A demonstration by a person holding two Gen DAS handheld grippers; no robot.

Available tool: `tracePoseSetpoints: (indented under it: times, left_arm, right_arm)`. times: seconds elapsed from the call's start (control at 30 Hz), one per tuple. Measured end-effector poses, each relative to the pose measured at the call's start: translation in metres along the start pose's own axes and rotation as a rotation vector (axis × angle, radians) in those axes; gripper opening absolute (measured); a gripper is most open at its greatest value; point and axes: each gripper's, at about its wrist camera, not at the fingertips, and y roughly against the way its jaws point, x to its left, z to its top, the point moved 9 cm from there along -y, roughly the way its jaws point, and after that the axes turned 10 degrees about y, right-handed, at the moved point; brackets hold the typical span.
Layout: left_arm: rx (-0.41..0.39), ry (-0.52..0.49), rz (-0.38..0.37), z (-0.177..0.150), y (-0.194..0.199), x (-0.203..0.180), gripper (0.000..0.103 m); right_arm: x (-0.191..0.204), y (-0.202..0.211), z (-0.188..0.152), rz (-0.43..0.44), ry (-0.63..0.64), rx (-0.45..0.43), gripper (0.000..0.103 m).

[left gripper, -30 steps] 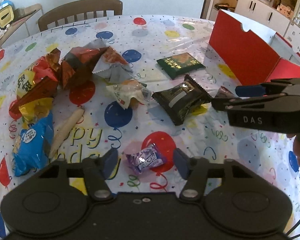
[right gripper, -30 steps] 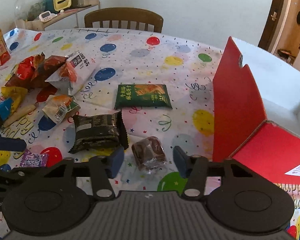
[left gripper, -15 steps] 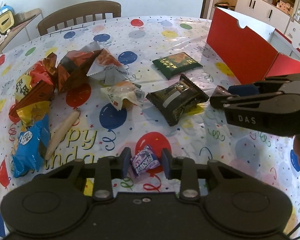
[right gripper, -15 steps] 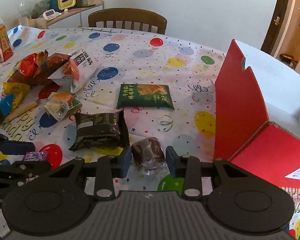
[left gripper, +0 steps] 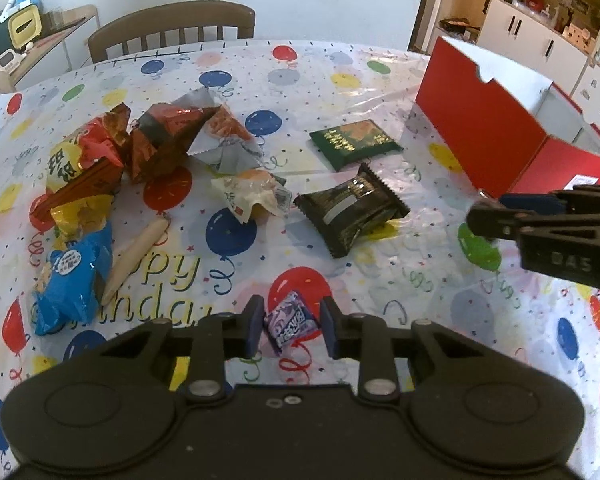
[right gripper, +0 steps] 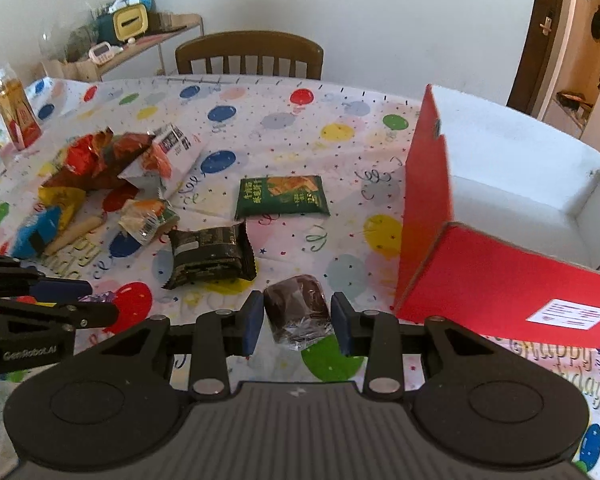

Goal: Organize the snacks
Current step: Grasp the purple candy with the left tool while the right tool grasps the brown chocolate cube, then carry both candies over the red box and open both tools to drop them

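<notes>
Over the balloon tablecloth [left gripper: 380,280], the left gripper [left gripper: 288,322] clamps a purple candy [left gripper: 290,320] and the right gripper [right gripper: 297,316] a brown wrapped cake [right gripper: 296,304], likely bound for the red box [right gripper: 500,216].

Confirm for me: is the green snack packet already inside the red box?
No. The green snack packet lies flat on the balloon tablecloth, apart from the red box and to its left.

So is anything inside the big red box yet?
Looks empty, as far as it shows. The red box stands open, and only bare white walls and floor show inside; its near corner is hidden.
</notes>
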Motion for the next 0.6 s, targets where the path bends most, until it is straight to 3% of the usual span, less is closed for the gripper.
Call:
tracePoseSetpoints:
  times: [0.23,0.6]
  left_arm:
    - [-0.026,0.004,-0.029,0.012,0.026,-0.017,0.027]
    - [-0.095,-0.061,-0.088,0.043,0.055,-0.081,0.027]
  right_arm:
    - [-0.014,0.041,0.007,-0.005,0.009,-0.037,0.036]
    - [-0.062,0.088,0.027,-0.028,0.005,-0.118,0.036]
